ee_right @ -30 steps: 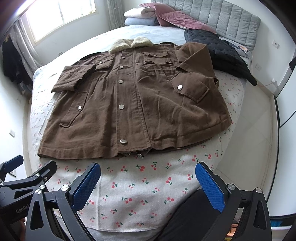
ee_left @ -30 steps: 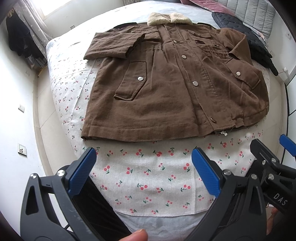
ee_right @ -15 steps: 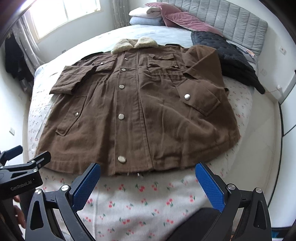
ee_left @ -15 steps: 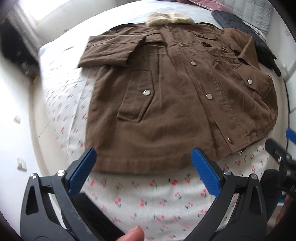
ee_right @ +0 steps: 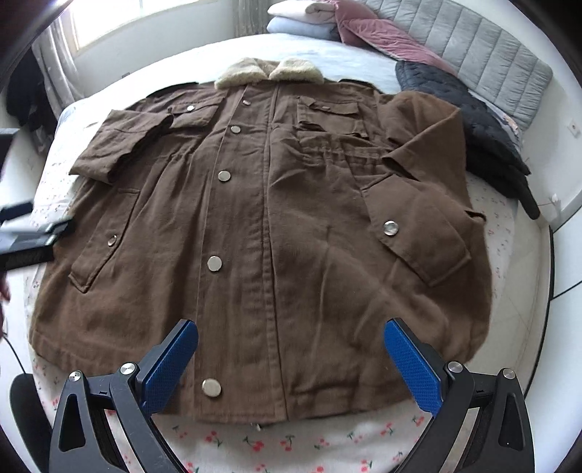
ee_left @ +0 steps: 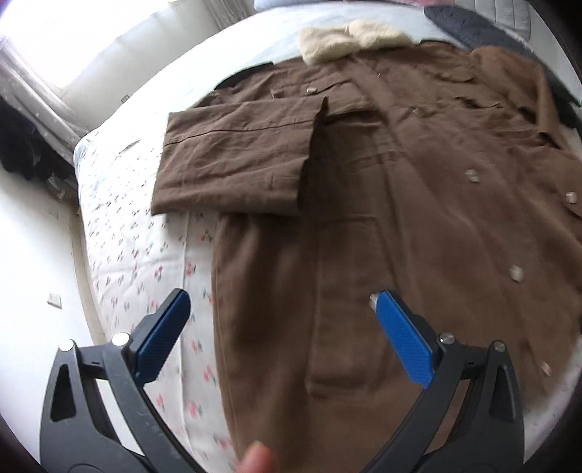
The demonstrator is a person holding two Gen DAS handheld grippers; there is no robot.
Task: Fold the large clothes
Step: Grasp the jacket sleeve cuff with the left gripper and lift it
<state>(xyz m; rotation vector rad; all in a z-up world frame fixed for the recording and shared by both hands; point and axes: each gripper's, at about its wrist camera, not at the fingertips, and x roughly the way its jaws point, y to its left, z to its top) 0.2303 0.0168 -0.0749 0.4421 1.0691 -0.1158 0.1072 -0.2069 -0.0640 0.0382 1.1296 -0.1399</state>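
A large brown coat (ee_right: 276,225) with a cream fleece collar (ee_right: 269,72) lies front up on the bed, both sleeves folded across its chest. In the left wrist view the coat (ee_left: 382,218) fills the frame, its left sleeve (ee_left: 232,160) folded inward. My left gripper (ee_left: 280,327) is open and empty over the coat's left side near the pocket. It also shows at the left edge of the right wrist view (ee_right: 32,236). My right gripper (ee_right: 291,356) is open and empty above the hem near the lowest snap button (ee_right: 211,387).
The bed has a cherry-print sheet (ee_right: 291,440). A black quilted garment (ee_right: 473,127) lies at the far right of the bed. Pillows (ee_right: 309,18) and a grey headboard (ee_right: 491,47) are beyond. White floor (ee_left: 32,273) lies left of the bed.
Both grippers have moved forward toward the coat. The left one has gone from the bed's foot to over the coat's left side. The right one now reaches the hem.
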